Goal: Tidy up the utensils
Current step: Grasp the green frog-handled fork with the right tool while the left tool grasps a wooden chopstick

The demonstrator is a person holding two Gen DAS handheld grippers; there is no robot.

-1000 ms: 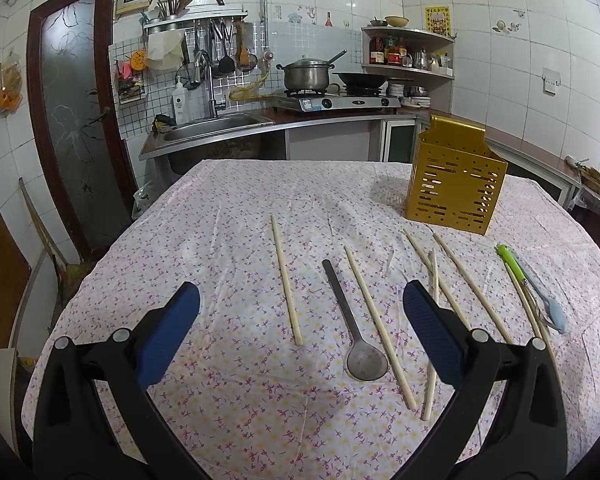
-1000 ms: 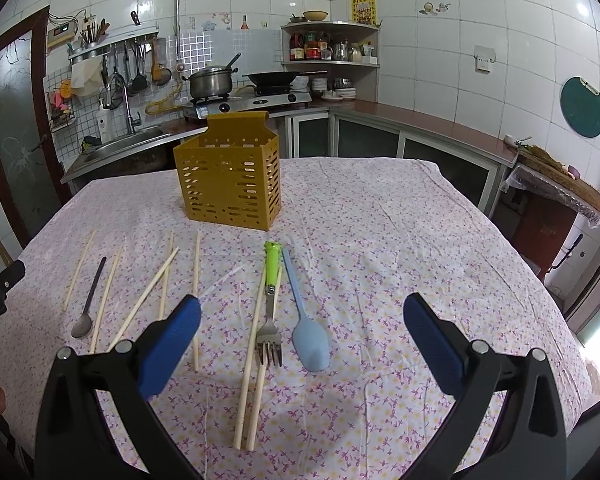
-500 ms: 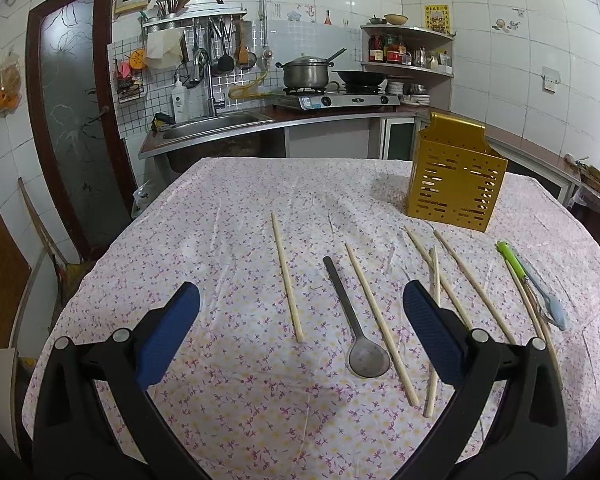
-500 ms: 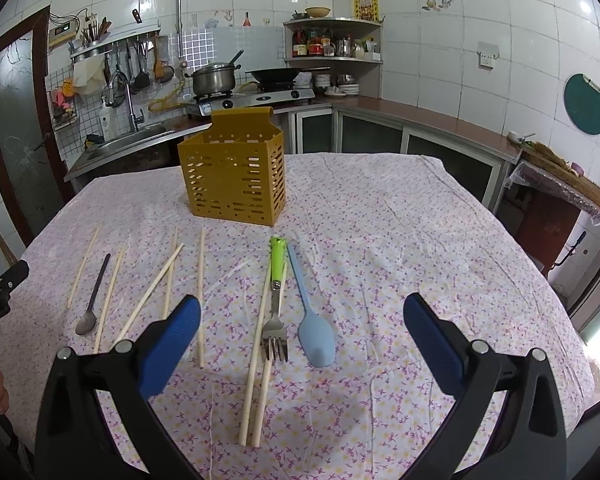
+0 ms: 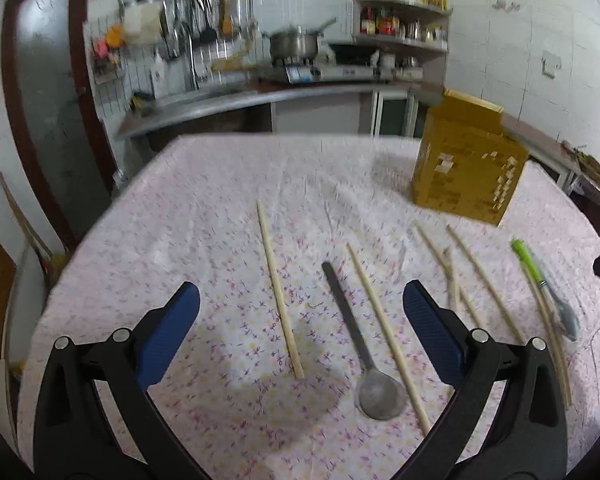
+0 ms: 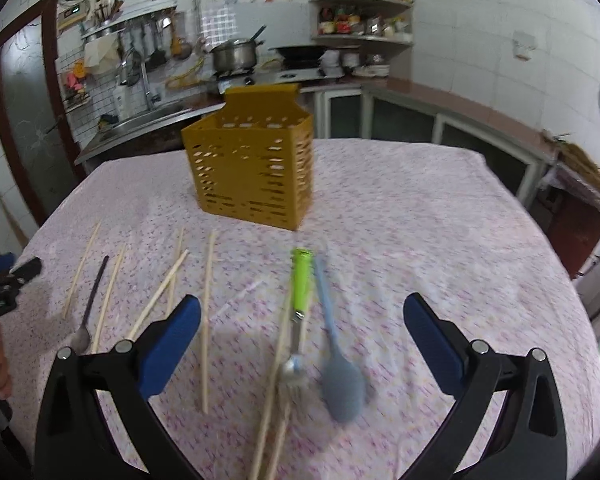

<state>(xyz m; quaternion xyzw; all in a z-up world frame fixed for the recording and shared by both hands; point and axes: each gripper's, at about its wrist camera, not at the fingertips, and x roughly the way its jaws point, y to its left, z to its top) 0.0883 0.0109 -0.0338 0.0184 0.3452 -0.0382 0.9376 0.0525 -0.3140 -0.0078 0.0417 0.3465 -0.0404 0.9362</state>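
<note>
Both claws hang wide open and empty: the left gripper [image 5: 301, 312] over a metal spoon [image 5: 376, 392] and chopsticks [image 5: 280, 292], the right gripper [image 6: 302, 322] over a fork [image 6: 298, 320]; the yellow holder [image 6: 256, 176] stands beyond.

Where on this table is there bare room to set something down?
The tablecloth right of the yellow utensil holder and blue spoon is bare. So is the strip left of the lone chopstick, and the far stretch behind it. It is crowded from the metal spoon across to the green-handled fork.
</note>
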